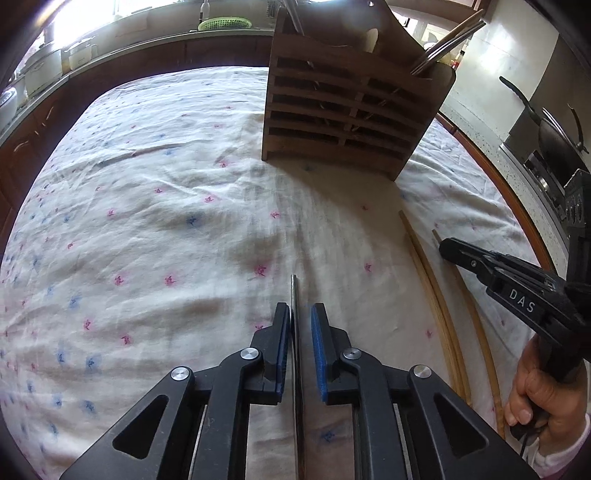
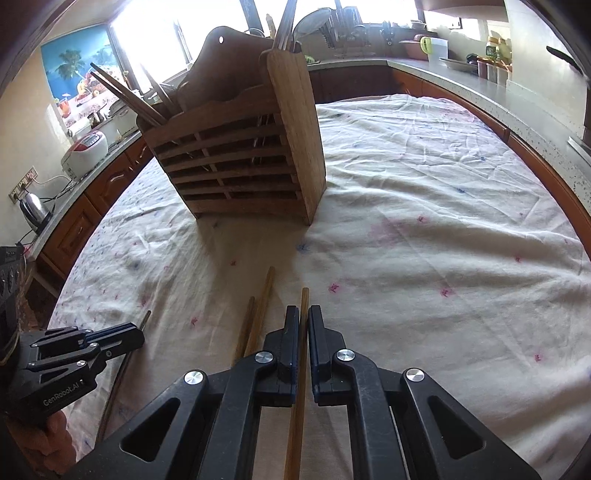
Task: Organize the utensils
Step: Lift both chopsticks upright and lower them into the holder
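A slatted wooden utensil holder (image 1: 343,110) stands on the table with chopsticks and a spoon in it; it also shows in the right wrist view (image 2: 240,158). My left gripper (image 1: 300,314) straddles a thin dark metal chopstick (image 1: 294,295) lying on the cloth, jaws narrowly apart with a gap on the right side. My right gripper (image 2: 303,315) is closed around a wooden chopstick (image 2: 304,299), low over the cloth. Two more wooden chopsticks (image 2: 258,317) lie just left of it; they also show in the left wrist view (image 1: 428,288).
The table carries a white floral cloth (image 1: 166,206). Kitchen counters ring it: pots (image 1: 44,70) and a green basket (image 1: 223,24) at the far left, a stove with a wok (image 1: 550,136) at right, a kettle (image 2: 33,208) and a rice cooker (image 2: 86,149).
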Tool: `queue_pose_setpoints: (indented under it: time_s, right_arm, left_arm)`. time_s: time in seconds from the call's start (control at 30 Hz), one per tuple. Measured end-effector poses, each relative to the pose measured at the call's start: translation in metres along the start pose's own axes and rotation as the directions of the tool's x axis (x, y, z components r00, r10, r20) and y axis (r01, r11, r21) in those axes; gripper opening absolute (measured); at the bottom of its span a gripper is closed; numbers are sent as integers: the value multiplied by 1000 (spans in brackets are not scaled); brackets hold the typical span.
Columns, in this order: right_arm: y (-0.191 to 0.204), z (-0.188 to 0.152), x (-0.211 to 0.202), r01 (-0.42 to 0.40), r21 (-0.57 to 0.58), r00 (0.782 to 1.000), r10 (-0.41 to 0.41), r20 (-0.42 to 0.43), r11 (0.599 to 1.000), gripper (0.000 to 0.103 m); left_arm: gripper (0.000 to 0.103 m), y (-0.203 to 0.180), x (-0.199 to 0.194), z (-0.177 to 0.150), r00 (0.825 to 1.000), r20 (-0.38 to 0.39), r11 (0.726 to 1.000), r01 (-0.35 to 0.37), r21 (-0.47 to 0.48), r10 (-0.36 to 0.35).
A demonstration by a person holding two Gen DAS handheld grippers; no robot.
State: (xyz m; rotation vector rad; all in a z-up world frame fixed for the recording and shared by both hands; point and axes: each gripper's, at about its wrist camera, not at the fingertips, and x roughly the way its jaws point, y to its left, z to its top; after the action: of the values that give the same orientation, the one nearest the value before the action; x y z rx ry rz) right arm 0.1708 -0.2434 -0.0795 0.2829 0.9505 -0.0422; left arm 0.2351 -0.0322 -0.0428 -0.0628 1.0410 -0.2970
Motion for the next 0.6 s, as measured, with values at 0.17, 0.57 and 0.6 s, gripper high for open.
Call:
queue_pose_setpoints:
  time_s: [0.17, 0.57, 0.6]
  right_arm:
    - [0, -3, 4, -8, -15, 999, 7, -37, 1000, 8]
    - [8, -5, 2, 2, -71, 999, -4, -35, 998, 5]
    - [8, -6, -2, -10, -61, 1000, 8, -28, 998, 5]
  left_arm:
    - [13, -9, 3, -1, 999, 13, 997, -40, 62, 39]
    - [3, -5, -7, -8, 998, 56, 997, -33, 65, 29]
    - [3, -4, -13, -10, 998, 67, 998, -24, 57, 20]
